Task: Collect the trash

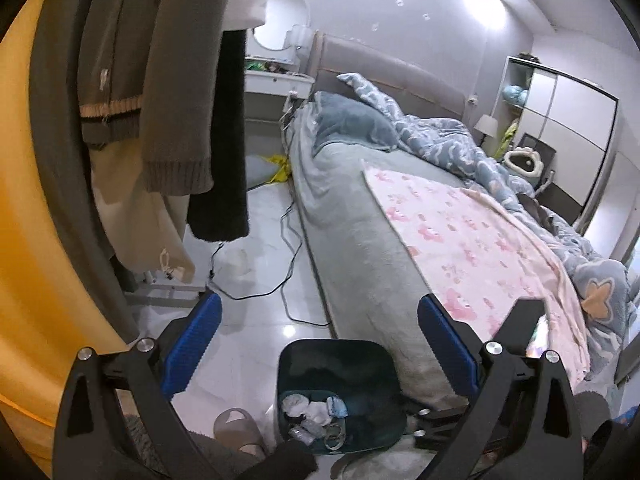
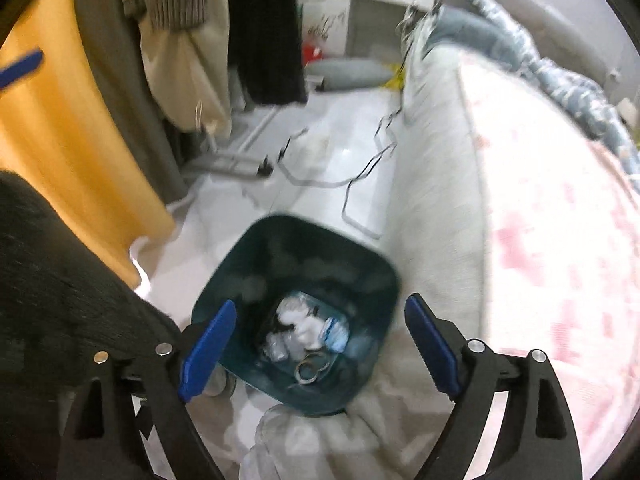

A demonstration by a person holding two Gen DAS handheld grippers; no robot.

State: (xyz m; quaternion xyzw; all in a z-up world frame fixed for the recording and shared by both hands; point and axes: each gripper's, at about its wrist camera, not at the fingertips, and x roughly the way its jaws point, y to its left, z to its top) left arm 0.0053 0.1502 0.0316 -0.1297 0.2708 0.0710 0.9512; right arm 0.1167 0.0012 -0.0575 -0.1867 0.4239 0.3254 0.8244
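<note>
A dark teal trash bin [image 1: 340,360] stands on the pale floor against the side of the bed. Crumpled white tissues, clear wrappers and a ring-shaped piece [image 1: 314,412] lie at its bottom. My left gripper [image 1: 320,308] is held wide open above and in front of the bin, with nothing between its blue pads. In the blurred right wrist view my right gripper [image 2: 322,304] hangs over the bin [image 2: 260,248], its jaws wide apart and empty, and the trash [image 2: 304,328] lies below them. A blue pad [image 2: 22,66] shows at the far left.
The bed [image 1: 360,240], with a pink blanket [image 1: 472,236] and blue duvet, fills the right. Hanging clothes [image 1: 176,80] and a yellow curtain [image 1: 24,220] close the left. Black cables [image 1: 280,280] trail over the floor. A slipper [image 1: 236,428] lies by the bin. A dark sleeve [image 2: 60,300] is at left.
</note>
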